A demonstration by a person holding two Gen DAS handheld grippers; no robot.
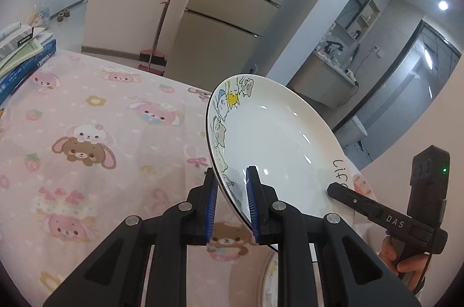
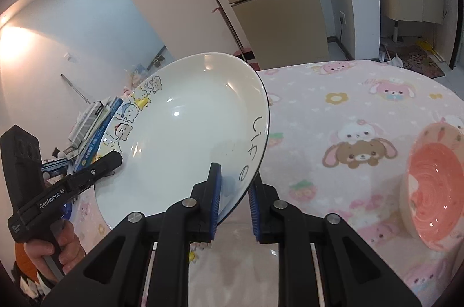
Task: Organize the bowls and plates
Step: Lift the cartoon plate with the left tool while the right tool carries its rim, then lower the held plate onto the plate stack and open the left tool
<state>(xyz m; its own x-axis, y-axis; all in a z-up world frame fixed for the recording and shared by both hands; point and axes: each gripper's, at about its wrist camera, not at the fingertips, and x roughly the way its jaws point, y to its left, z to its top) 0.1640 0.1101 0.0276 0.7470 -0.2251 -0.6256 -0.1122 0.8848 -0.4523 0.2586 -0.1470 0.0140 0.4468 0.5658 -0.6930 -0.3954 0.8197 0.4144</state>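
Observation:
A white plate [image 1: 269, 139] with cartoon animals and the word "Life" on its rim is held tilted above the table by both grippers. My left gripper [image 1: 230, 185] is shut on the plate's near rim by the animal drawings. My right gripper [image 2: 233, 185] is shut on the opposite rim of the plate [image 2: 188, 127] by the lettering. Each gripper shows in the other's view: the right one [image 1: 342, 189] at the plate's right edge, the left one [image 2: 114, 159] at its left edge. A pink bowl [image 2: 432, 191] lies tilted on the table at the right.
The table carries a pink cartoon-print cloth [image 1: 87, 133]. A stack of books [image 1: 23, 54] sits at its far left edge. The rim of another dish [image 1: 268, 278] shows below the left gripper. A broom [image 1: 162, 25] leans by the fridge [image 1: 232, 17] beyond the table.

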